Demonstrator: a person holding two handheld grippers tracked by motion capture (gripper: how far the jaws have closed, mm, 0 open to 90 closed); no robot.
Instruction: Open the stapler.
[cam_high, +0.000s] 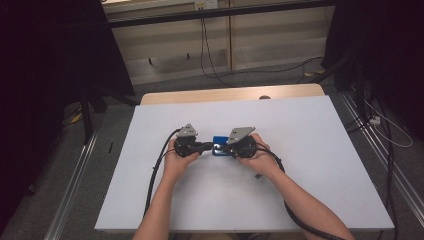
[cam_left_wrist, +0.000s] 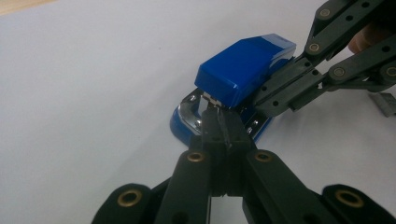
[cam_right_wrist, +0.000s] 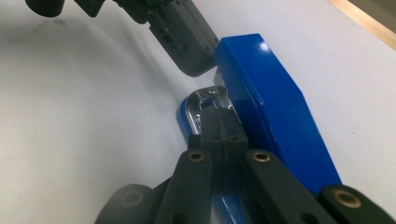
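Observation:
A blue stapler (cam_high: 219, 140) (cam_left_wrist: 243, 70) (cam_right_wrist: 275, 116) lies on the white table (cam_high: 310, 140), its lid raised a little off the metal base. My left gripper (cam_high: 209, 146) (cam_left_wrist: 217, 112) is shut, its tips at the stapler's front mouth. Whether it pinches anything there I cannot tell. My right gripper (cam_high: 228, 150) (cam_right_wrist: 217, 114) is shut too, its jaws lying along the base in the gap beside the lid. In the left gripper view the right gripper (cam_left_wrist: 273, 98) reaches in from the upper right. The left gripper (cam_right_wrist: 191, 51) touches the lid's front end in the right gripper view.
A short strip of staples (cam_left_wrist: 384, 102) (cam_high: 258, 176) lies on the table near my right hand. A wooden table edge (cam_high: 230, 94) runs behind the white sheet. Cables trail from both grippers back toward the person.

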